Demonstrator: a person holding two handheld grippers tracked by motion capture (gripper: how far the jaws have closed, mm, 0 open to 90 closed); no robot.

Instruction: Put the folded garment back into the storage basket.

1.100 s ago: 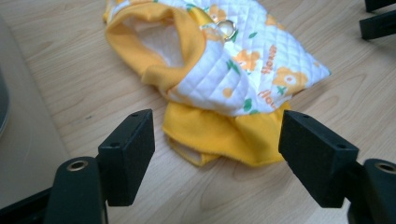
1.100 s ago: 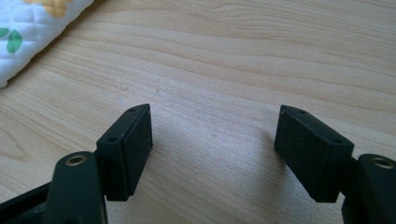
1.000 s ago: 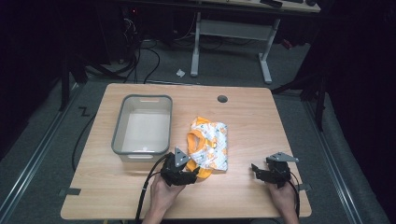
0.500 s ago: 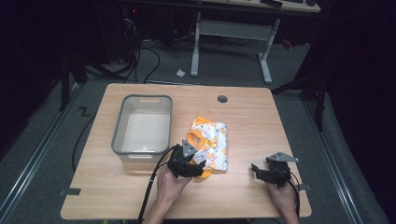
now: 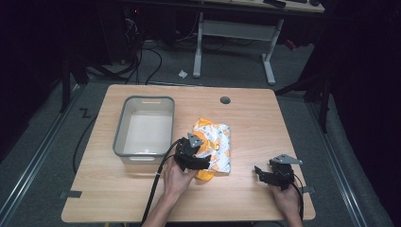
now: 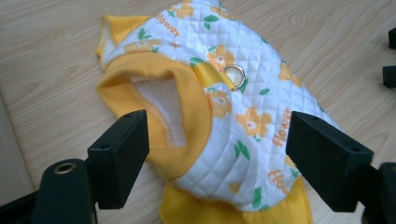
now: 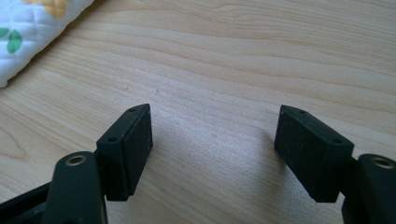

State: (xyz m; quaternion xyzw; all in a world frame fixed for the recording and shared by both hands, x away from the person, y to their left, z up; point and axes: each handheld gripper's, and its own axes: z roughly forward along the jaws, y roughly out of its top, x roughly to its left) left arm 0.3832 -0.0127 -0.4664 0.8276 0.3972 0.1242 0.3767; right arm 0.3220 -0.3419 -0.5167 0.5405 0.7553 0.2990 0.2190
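A grey bin (image 5: 144, 126) sits on the wooden table (image 5: 265, 123), toward its left side. Further back from the bin, a round dark hole (image 5: 225, 100) marks the tabletop. Beyond the table, a white scrap (image 5: 183, 74) lies on the floor below a desk frame (image 5: 236, 33).
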